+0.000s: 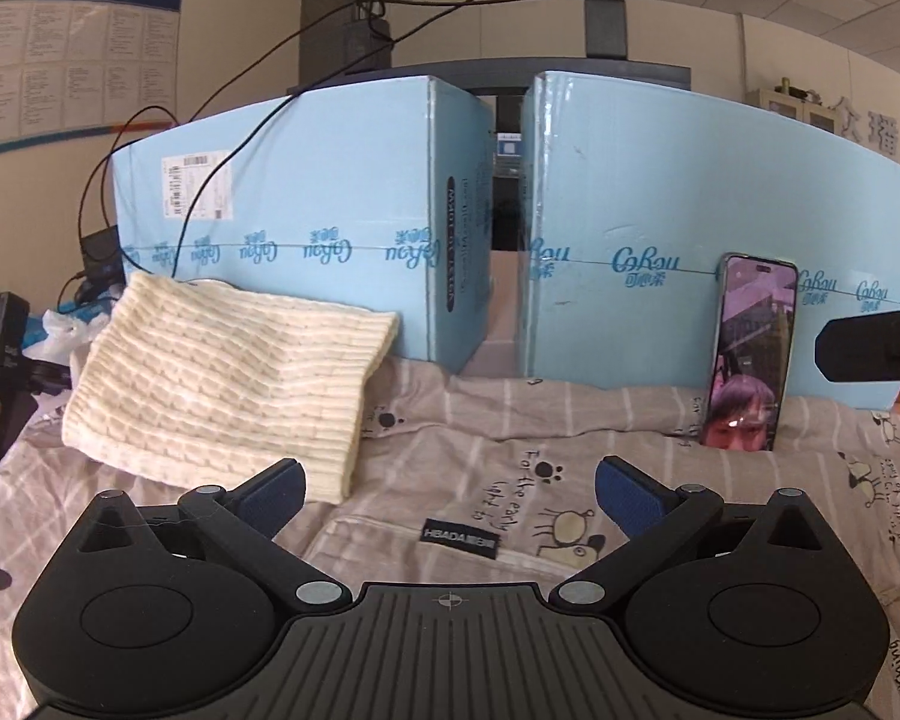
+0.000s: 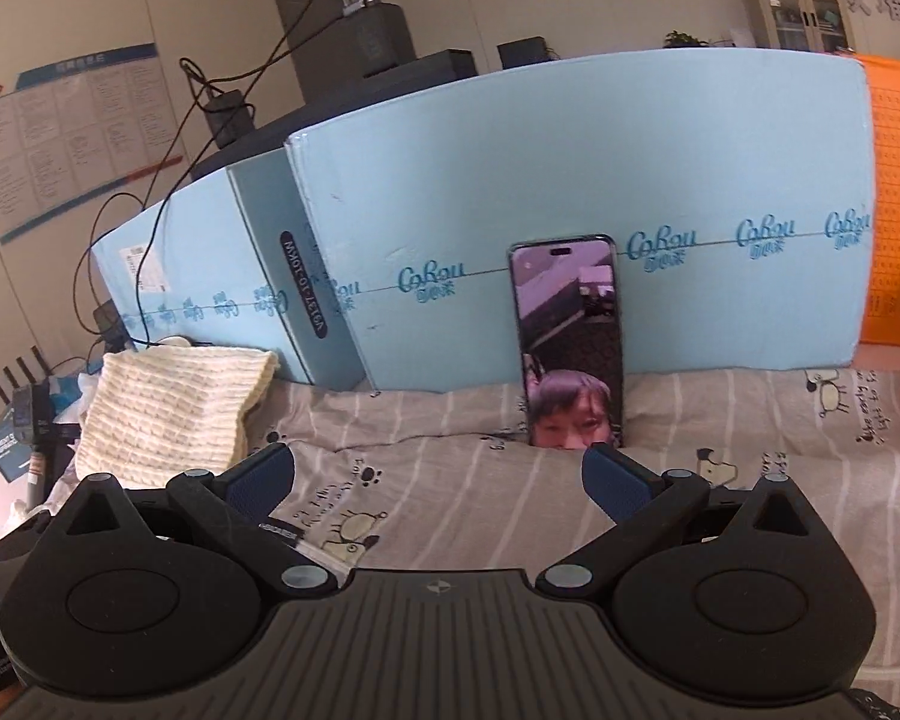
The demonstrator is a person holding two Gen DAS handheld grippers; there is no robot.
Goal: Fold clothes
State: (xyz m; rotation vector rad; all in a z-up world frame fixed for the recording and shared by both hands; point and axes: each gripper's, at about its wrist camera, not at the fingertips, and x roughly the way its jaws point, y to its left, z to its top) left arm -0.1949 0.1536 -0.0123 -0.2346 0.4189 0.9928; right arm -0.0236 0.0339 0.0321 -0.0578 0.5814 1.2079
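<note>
Blue "CoRou" boxes (image 1: 306, 228) back a sheet (image 1: 450, 456) tagged "HBADA" (image 1: 459, 537).

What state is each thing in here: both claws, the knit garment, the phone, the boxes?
Left claw: open, empty, above the printed sheet.
Right claw: open, empty.
Cream knit garment: folded, lying at the left, its far edge against a box.
Phone: upright, leaning on a blue box, screen lit.
Blue boxes: standing side by side, closed, gap between them.
Printed sheet: spread out, wrinkled.
</note>
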